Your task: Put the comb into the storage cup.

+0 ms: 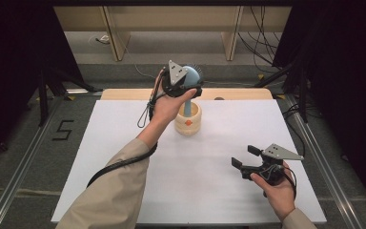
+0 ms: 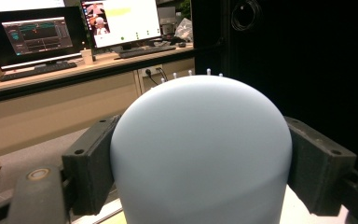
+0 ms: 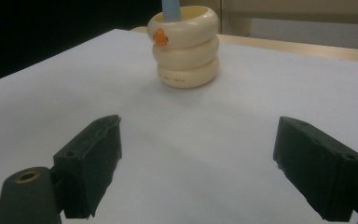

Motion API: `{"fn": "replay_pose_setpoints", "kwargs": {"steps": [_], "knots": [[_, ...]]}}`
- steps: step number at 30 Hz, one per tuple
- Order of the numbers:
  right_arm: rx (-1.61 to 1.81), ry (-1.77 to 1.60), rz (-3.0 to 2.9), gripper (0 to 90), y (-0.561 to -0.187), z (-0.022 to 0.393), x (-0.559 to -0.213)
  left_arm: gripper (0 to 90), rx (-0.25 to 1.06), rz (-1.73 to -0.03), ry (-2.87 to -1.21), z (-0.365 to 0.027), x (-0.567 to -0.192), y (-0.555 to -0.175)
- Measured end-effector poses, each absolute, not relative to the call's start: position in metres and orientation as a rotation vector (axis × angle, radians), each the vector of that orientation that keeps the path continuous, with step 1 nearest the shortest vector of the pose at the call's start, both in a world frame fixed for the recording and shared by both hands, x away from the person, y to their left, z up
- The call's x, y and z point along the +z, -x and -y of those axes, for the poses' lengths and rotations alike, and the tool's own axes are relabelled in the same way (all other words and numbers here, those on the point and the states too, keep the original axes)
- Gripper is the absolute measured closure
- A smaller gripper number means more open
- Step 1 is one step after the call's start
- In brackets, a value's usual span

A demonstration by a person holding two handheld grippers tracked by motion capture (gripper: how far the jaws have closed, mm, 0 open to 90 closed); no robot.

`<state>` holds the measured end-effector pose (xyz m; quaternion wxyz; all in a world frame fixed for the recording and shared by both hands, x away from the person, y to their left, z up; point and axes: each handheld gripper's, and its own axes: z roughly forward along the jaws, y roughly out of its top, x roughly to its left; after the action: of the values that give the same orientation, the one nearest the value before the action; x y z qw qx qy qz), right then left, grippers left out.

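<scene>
White sheet covers the tabletop, wooden edge strip at the far side, dark curtains L and R, floor mark "5" off the L edge.

L side: left hand raised over the far-centre of the sheet, holding the left gripper. Jaws clamp the pale blue brush by its rounded head, one pad on each flank; in left gripper view the blue dome sits squarely between both pads, touching both, white bristle tips just poking above its top. Brush handle runs down from the gripper into the cream holder, a stacked-ring cup w/ a small orange mark on front. Holder stands upright on the sheet, directly below the L gripper. Cable loops from the gripper back along the beige sleeve.

Centre: bare sheet betw. holder and R hand, nothing in the way.

R side: right gripper held low near the front-R of the sheet, well apart from the holder, jaws spread wide, nothing betw. them. Right gripper view: holder ahead, blue handle rising from its mouth.
</scene>
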<state>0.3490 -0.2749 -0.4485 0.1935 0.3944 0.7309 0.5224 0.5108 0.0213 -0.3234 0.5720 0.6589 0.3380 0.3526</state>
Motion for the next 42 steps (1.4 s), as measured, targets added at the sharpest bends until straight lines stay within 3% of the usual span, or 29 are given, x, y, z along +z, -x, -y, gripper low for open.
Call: {"fn": "replay_pose_setpoints", "kwargs": {"steps": [42], "knots": [[1.470,-1.107,-2.053,16.2,-0.349,0.274,-0.449,19.4,0.795,-0.831,-1.560,-0.021,-0.341,-0.516]]}}
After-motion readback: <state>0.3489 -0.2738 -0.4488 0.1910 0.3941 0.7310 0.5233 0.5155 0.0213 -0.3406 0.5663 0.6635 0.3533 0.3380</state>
